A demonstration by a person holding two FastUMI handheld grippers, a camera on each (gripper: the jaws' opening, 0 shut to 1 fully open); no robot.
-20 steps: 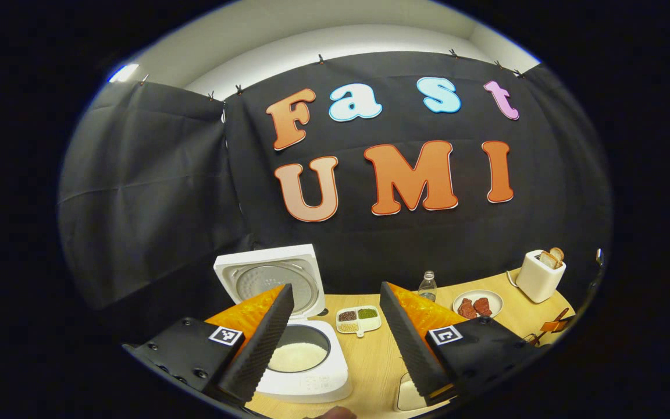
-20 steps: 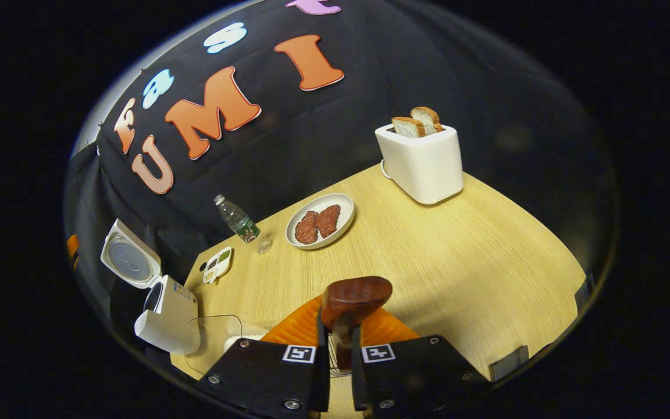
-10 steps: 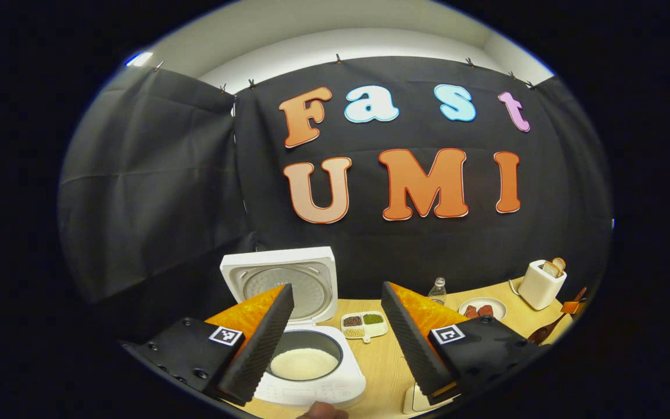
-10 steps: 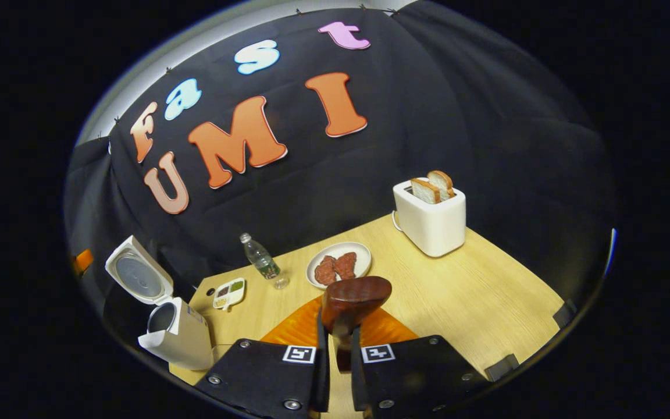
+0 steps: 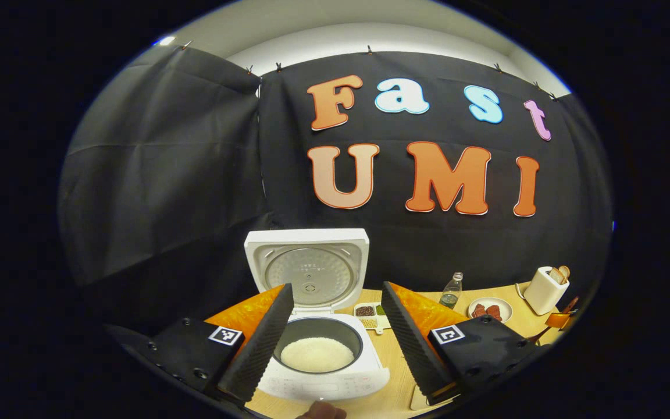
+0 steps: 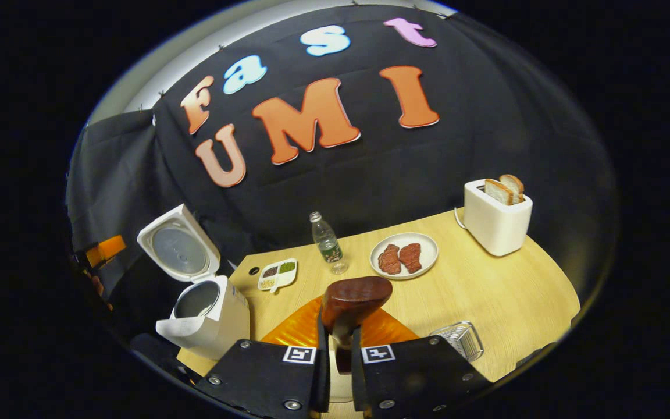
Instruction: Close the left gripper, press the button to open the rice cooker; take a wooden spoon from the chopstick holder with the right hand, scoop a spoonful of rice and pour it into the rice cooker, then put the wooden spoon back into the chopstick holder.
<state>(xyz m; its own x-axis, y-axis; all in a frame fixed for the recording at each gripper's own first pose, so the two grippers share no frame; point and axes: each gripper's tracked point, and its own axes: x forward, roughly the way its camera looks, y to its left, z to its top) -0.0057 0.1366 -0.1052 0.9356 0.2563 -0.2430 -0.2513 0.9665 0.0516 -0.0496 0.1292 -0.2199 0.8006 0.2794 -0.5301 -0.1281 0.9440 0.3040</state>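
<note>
- The left gripper (image 5: 335, 329) hangs above the near edge of the wooden table (image 5: 393, 372) with its jaws spread wide and nothing between them.
- Straight ahead of it and just below, framed by its two fingers, stands the white rice cooker (image 5: 326, 364); its lid (image 5: 307, 273) is up and leans back toward the black cloth wall.
- The dark inner pot holds a layer of white rice (image 5: 316, 354), seen in the gap between the left gripper's fingers.
- Beyond that gripper's right finger lie a small divided dish of grains (image 5: 370, 311), a clear plastic bottle (image 5: 451, 291), a plate of meat slices (image 5: 489, 308) and a white toaster (image 5: 546, 283) with bread in it.
- A fingertip (image 5: 322, 412) of the person shows at the bottom edge of the left gripper view.
- The right gripper (image 6: 338, 349) is pinched tight on the wooden spoon (image 6: 353, 299); both fingers press the handle, and the dark bowl sticks up just ahead of the fingertips.
- In the right gripper view the rice cooker sits to the left of this gripper and near it, lid open.
- Just to its right, low on the table, lies a clear wire-ribbed holder (image 6: 460, 339), most likely the chopstick holder; I cannot tell more of it.
- Farther ahead of the right gripper stand the bottle, the plate of meat and, to the far right, the toaster.
</note>
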